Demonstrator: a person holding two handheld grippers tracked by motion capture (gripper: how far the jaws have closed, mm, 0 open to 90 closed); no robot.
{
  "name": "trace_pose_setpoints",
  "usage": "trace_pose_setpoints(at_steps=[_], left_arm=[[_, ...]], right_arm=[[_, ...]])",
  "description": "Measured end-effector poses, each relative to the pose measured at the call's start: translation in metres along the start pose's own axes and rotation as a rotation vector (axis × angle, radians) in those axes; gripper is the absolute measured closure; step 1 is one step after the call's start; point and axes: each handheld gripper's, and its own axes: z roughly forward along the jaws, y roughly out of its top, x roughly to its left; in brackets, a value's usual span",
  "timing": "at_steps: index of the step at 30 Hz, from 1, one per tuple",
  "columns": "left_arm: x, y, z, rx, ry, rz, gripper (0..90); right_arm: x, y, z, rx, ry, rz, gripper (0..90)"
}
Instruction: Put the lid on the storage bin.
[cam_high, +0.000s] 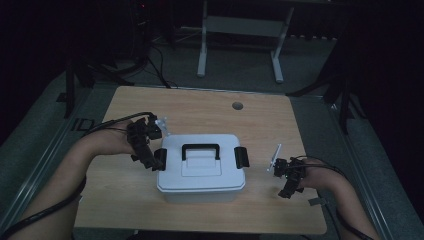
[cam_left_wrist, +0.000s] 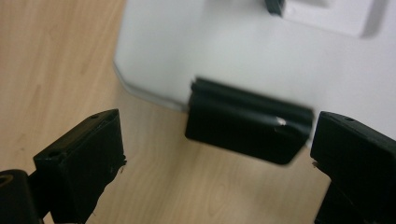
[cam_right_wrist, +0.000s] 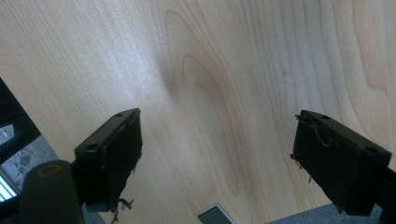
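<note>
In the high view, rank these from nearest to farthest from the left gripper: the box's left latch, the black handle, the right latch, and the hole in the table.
From the left gripper:
1. Left latch, at the jaws, on the box's left side.
2. Black handle, middle of the lid.
3. Right latch, the box's far side.
4. Table hole, toward the back edge.

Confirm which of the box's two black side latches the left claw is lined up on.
The latch on the box's left side: it sits between the open left claw jaws. The right-side latch has no claw near it.
</note>
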Motion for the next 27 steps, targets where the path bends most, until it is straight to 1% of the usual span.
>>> trace_pose_setpoints(at_steps=[1, 4, 7, 8, 12, 14, 17, 19, 22, 24, 27], left_arm=[[0.001, -0.003, 0.0, 0.001, 0.01, 0.0, 2.2], [0.004, -0.015, -0.002, -0.002, 0.004, -0.032, 2.2], [0.005, -0.027, -0.002, -0.006, 0.009, -0.05, 2.2], [0.006, -0.03, -0.001, -0.001, 0.003, -0.055, 2.2], [0.007, -0.045, 0.002, 0.015, 0.004, -0.077, 2.2], [0.008, -0.051, 0.003, 0.018, 0.011, -0.087, 2.2], [0.008, -0.061, 0.004, 0.01, -0.005, -0.103, 2.2], [0.008, -0.067, 0.006, 0.003, -0.024, -0.114, 2.2], [0.009, -0.077, 0.01, 0.007, -0.026, -0.131, 2.2], [0.008, -0.084, 0.012, 0.012, -0.018, -0.139, 2.2], [0.007, -0.092, 0.016, 0.022, -0.031, -0.145, 2.2]], right_arm=[[0.0, 0.0, 0.0, 0.004, -0.001, -0.003, 15.3], [0.0, -0.001, -0.002, -0.006, 0.0, 0.0, 15.3], [0.0, -0.002, -0.003, -0.006, -0.001, 0.006, 15.2], [-0.001, -0.003, -0.003, -0.005, -0.003, 0.005, 15.3], [-0.001, -0.004, -0.004, -0.009, -0.004, 0.007, 15.2], [-0.001, -0.004, -0.004, -0.009, -0.005, 0.01, 15.3], [-0.001, -0.004, -0.003, -0.008, -0.003, 0.009, 15.3], [0.0, -0.004, -0.003, -0.006, -0.002, 0.011, 15.2], [0.0, -0.004, -0.003, -0.004, -0.004, 0.011, 15.3], [0.0, -0.005, -0.004, -0.004, -0.004, 0.011, 15.2], [0.0, -0.006, -0.003, -0.006, -0.005, 0.015, 15.3]])
